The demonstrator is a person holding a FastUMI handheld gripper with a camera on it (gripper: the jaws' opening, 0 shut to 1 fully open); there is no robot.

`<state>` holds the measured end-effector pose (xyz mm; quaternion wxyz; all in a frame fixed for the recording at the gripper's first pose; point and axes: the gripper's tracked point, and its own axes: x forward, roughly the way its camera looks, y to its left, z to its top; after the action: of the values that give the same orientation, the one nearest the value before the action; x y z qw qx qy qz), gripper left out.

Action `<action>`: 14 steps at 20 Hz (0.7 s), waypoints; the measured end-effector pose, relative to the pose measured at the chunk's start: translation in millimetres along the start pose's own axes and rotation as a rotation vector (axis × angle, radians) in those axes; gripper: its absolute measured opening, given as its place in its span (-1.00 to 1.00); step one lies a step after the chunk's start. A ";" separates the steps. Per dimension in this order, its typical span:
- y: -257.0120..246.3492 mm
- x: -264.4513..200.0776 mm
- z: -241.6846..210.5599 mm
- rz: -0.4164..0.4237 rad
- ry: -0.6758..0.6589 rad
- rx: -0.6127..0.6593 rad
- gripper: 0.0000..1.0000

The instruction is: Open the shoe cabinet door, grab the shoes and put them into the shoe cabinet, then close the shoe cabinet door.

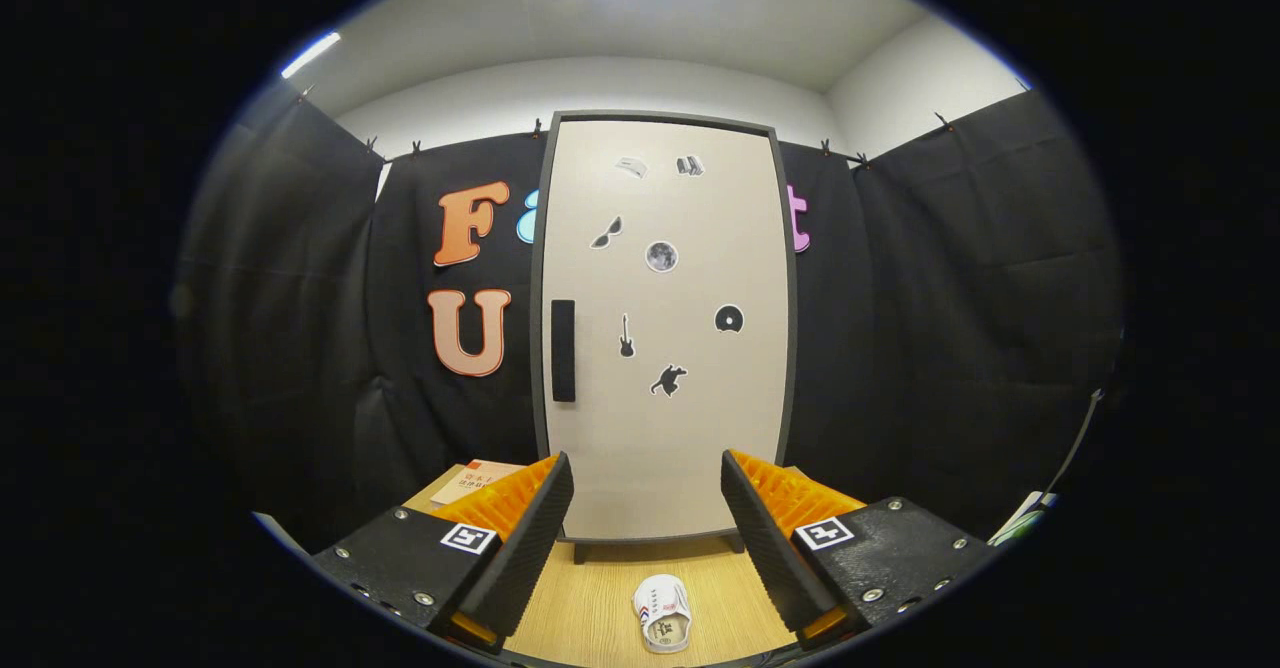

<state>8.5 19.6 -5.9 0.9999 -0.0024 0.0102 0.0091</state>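
A tall shoe cabinet stands on a wooden table straight ahead, its beige door shut. A dark vertical handle sits on the door's left side, and several small stickers dot the door. A small white shoe lies on the table in front of the cabinet, between and below my fingers. My gripper is open, held back from the cabinet with nothing between its fingers.
The wooden table runs from under the fingers to the cabinet's feet. An orange booklet lies on the table left of the cabinet. Black cloth walls close in the booth behind and on both sides.
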 end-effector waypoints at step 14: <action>63.4 74.6 16.2 0.095 -0.023 -0.025 0.86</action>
<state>82.2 84.5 8.4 0.9983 -0.0143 -0.0012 0.0565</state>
